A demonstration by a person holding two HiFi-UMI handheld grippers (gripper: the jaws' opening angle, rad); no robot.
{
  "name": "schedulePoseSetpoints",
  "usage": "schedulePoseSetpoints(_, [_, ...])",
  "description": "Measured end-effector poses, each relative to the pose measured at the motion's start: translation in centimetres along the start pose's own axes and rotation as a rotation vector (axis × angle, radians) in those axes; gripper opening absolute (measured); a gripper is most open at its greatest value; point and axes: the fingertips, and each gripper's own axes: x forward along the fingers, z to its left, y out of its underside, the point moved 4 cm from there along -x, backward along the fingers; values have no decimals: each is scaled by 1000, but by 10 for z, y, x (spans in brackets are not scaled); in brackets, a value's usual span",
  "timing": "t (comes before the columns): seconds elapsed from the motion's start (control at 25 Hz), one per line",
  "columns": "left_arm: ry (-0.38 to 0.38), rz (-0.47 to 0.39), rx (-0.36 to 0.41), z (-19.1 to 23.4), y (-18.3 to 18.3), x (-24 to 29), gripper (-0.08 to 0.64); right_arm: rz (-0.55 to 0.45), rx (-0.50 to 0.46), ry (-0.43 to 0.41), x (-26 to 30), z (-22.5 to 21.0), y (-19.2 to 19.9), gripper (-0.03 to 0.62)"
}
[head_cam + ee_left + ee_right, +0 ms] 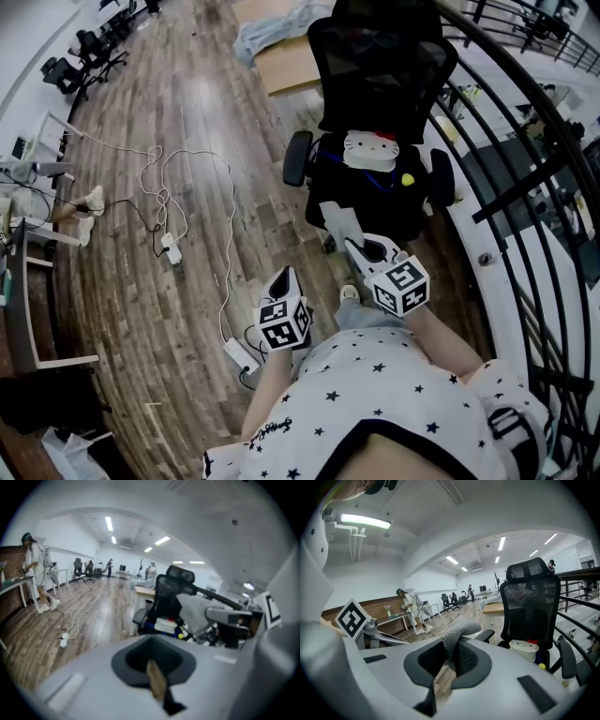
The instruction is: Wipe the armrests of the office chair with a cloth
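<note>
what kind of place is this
Most likely an open-plan office: a black mesh office chair stands on a wood floor, more office chairs stand at the far side, and strip lights run across the ceiling.

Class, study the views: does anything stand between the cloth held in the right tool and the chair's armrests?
Nothing visible does: only open floor lies between the cloth and the armrests.

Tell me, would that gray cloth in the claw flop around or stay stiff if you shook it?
Probably floppy: the gray cloth bends over in a soft fold above the right claw pinching it. It likely weighs little, since it stands up from one thin pinch. Its knitted-looking weave should keep it from slipping out easily.
</note>
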Motion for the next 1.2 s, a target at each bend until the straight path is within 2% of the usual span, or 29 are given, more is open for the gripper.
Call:
schedulePoseSetpoints(0.44, [-39, -24, -31, -3, -48, 69, 6, 6, -23, -51, 53, -73, -31, 28])
schedulePoseSetpoints(0.72, [-58, -22, -41, -1, -67, 97, 6, 8, -31, -73, 80, -101, -46, 28])
schedulePoseSetpoints(1.2, [-51, 16, -46, 24, -85, 141, 6, 49, 7, -36, 124, -134, -47, 28])
